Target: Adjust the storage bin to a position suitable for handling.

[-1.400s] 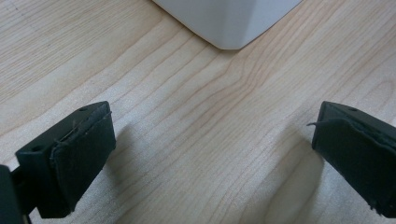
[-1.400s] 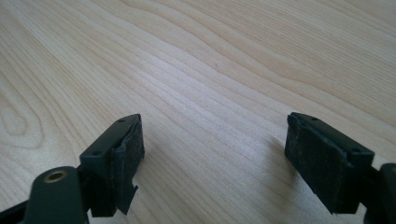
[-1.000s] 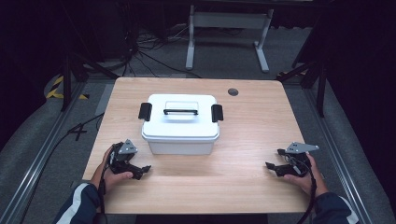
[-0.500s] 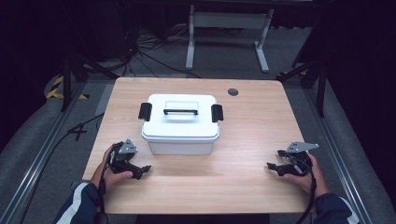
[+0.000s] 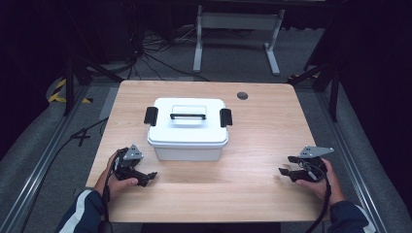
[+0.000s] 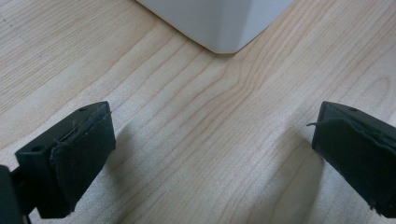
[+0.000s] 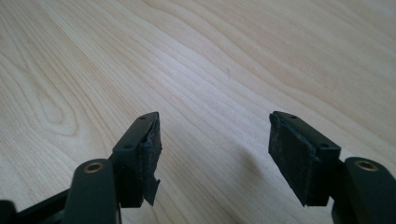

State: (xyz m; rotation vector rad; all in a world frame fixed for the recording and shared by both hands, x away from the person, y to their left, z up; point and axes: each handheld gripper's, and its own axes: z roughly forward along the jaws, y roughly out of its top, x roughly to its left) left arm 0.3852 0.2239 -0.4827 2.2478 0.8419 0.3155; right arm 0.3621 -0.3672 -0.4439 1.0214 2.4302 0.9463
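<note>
A: We note a white lidded box mid-worktop, nearer our left side. Rigid plastic, we judge; smooth walls, likely slick against the pads.

B: Agreed. Black latches clip the lid at both ends, and a black handle lies flat in a recess on top. We cannot tell the weight; nothing shows what is inside.

A: Best hold, in our view: the handle for a lift, or one latch per gripper to unclip. The bare walls look too wide and slippery for a pinch.

B: Left gripper sits low on the worktop just off the box's near left corner, jaws spread wide, nothing between them.

A: Right gripper rests well apart from the box, near the right edge. Its jaws have just been closing yet a clear gap remains; only bare wood shows between them.
</note>
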